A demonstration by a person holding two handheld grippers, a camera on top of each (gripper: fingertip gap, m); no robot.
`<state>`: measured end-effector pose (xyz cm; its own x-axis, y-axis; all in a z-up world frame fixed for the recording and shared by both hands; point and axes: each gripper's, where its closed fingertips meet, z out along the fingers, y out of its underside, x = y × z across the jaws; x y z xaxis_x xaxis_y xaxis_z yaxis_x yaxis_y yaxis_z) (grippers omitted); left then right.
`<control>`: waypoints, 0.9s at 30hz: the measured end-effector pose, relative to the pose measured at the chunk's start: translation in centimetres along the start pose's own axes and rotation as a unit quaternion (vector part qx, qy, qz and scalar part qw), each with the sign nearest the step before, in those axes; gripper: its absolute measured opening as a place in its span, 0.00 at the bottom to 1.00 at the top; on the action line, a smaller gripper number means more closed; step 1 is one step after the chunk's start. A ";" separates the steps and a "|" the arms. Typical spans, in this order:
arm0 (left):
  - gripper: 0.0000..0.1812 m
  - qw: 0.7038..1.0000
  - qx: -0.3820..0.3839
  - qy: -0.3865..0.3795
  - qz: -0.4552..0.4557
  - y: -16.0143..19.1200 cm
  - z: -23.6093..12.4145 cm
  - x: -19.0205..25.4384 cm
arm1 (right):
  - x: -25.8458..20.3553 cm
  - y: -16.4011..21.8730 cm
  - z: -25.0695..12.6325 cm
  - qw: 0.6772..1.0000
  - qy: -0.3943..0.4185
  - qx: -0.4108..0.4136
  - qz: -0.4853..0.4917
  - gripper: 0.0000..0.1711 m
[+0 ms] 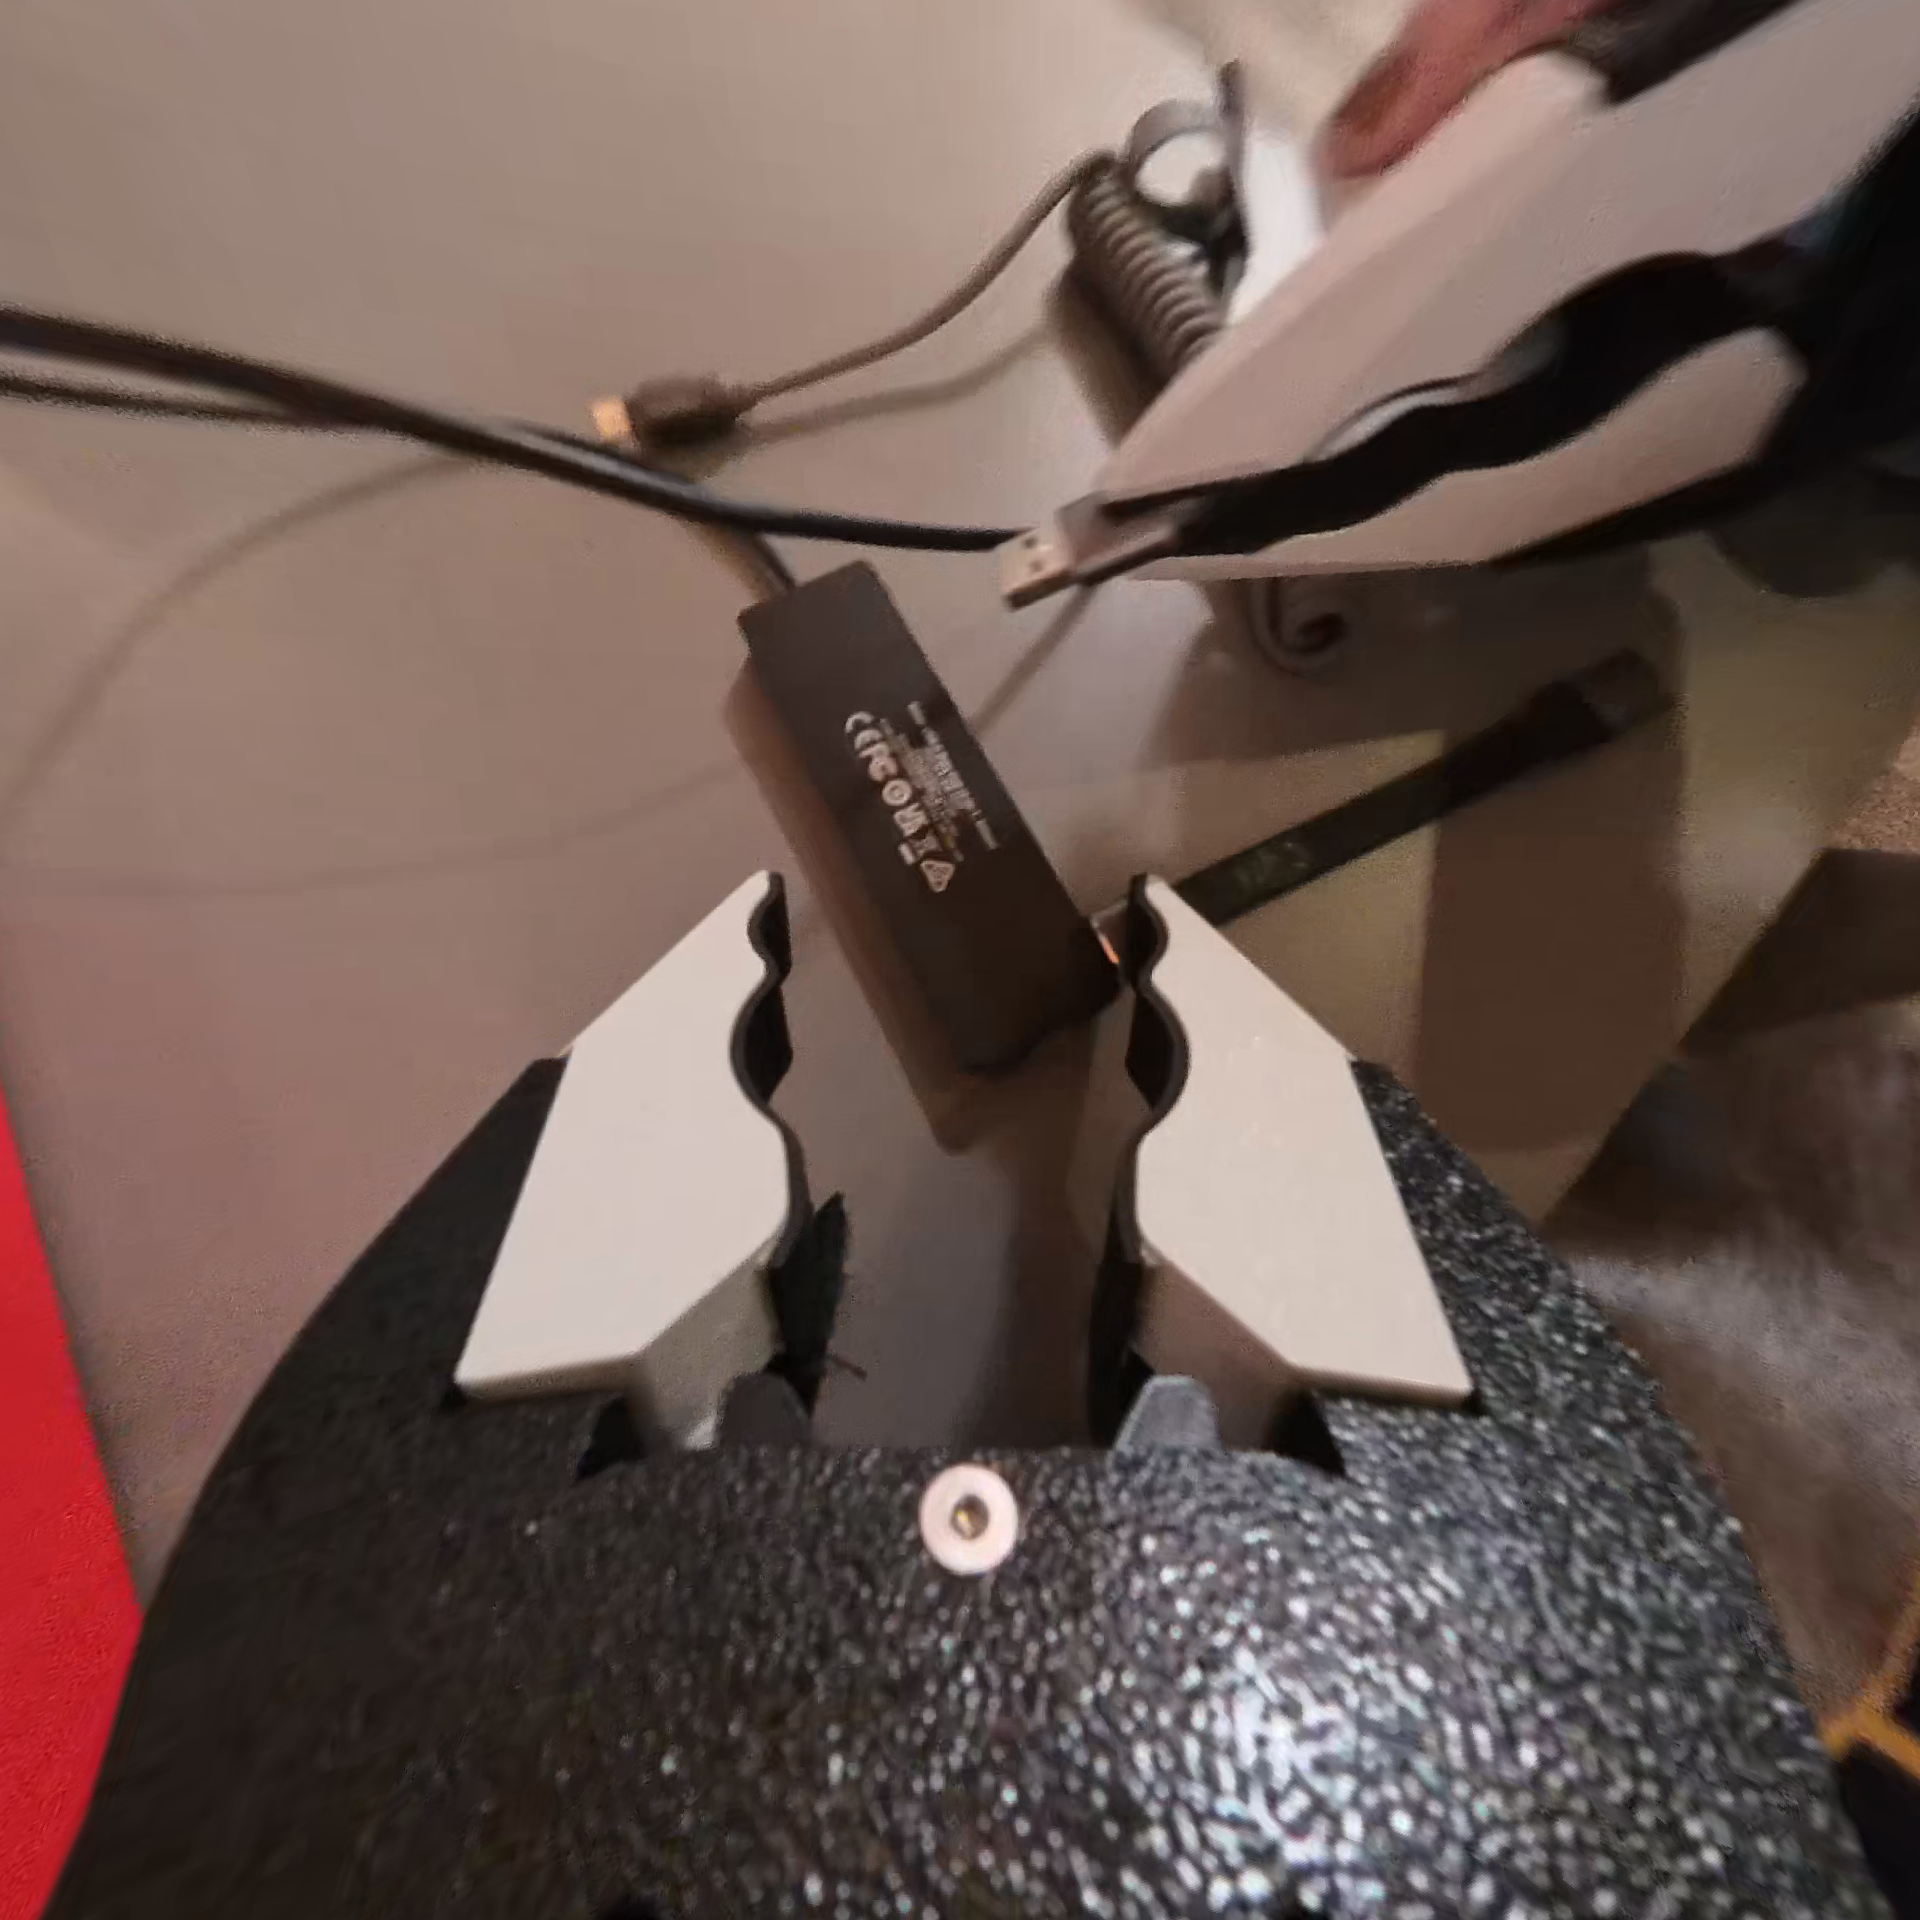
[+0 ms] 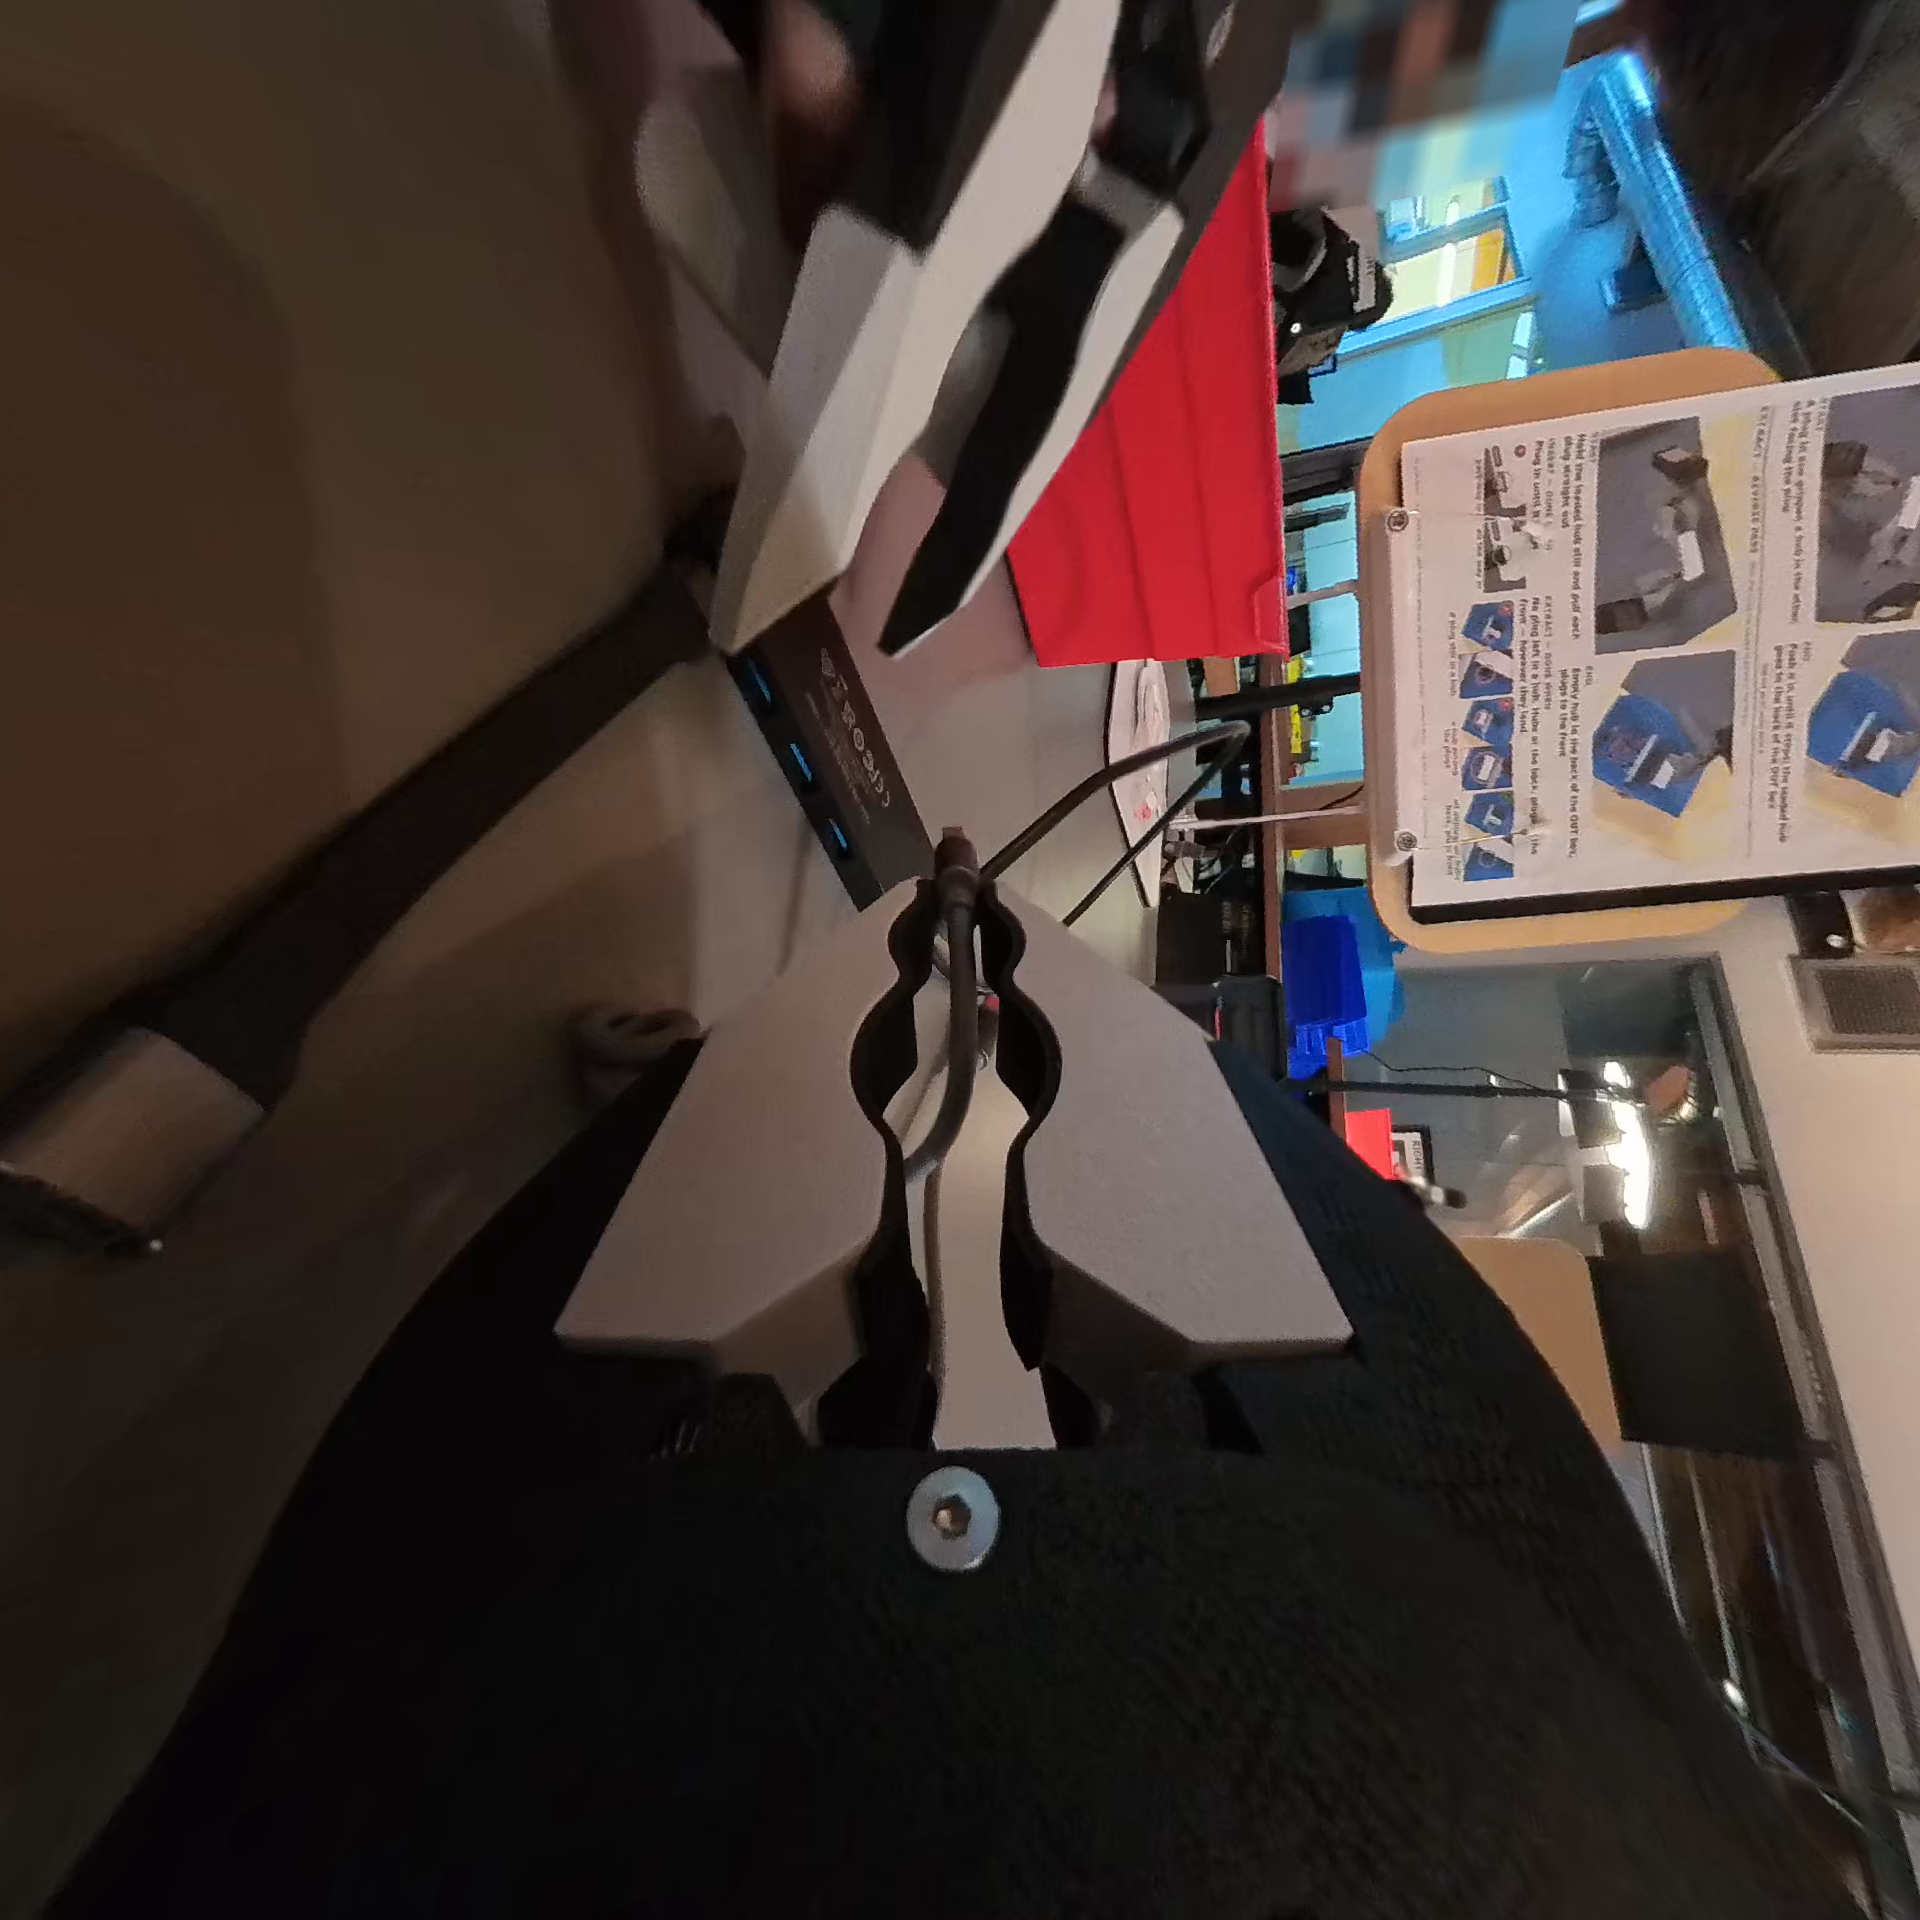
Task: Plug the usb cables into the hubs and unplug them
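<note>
A black USB hub [image 1: 925, 821] sits slantwise between the fingertips of my left gripper [image 1: 956, 894], which is shut on its near end and holds it above the beige table [image 1: 364, 727]. The right wrist view shows the hub [image 2: 831, 727] with blue ports along its side, sticking out of the left gripper [image 2: 810, 634]. My right gripper [image 2: 956, 894] is shut on the black USB cable just behind its plug. In the left wrist view the right gripper [image 1: 1112, 520] holds the silver plug [image 1: 1039, 566] a short way right of the hub's far end, not inserted.
A second grey cable with a coiled part [image 1: 1143, 270] and a loose connector [image 1: 675, 410] lies on the table behind. A black strap [image 1: 1403, 821] lies at the right. A red cloth [image 2: 1153, 468] and a printed sheet on a wooden board [image 2: 1662, 644] stand beyond. The grippers' ends are close to 6 cm from one another. Between my left fingertips and the black strap [image 1: 1403, 821] there is roughly 6 cm. It turns up in the right wrist view [image 2: 419, 824] as well.
</note>
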<state>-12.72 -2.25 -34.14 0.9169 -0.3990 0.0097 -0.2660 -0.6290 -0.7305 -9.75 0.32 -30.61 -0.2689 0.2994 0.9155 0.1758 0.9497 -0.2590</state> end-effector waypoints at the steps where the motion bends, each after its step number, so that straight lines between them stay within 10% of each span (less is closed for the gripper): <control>1: 0.35 1.000 -0.014 -0.001 -0.020 0.3 0.5 -0.1 | 0.0 0.0 -0.1 1.000 0.003 0.001 -0.002 0.04; 12: 0.20 0.993 -0.113 -0.017 -0.030 0.4 1.0 0.4 | -0.6 -1.0 -0.2 0.999 -0.008 0.022 -0.047 0.04; 27: 0.19 0.935 -0.094 0.244 -0.239 -0.3 -0.3 0.7 | -1.4 -2.1 3.3 0.991 -0.084 0.046 -0.095 0.03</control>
<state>-12.08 -2.58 -33.71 0.7110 -0.2700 0.6493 0.0502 -0.9015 -0.4298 -12.88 -1.74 -32.33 -0.4449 0.1188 0.8877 0.0224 0.9923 -0.1216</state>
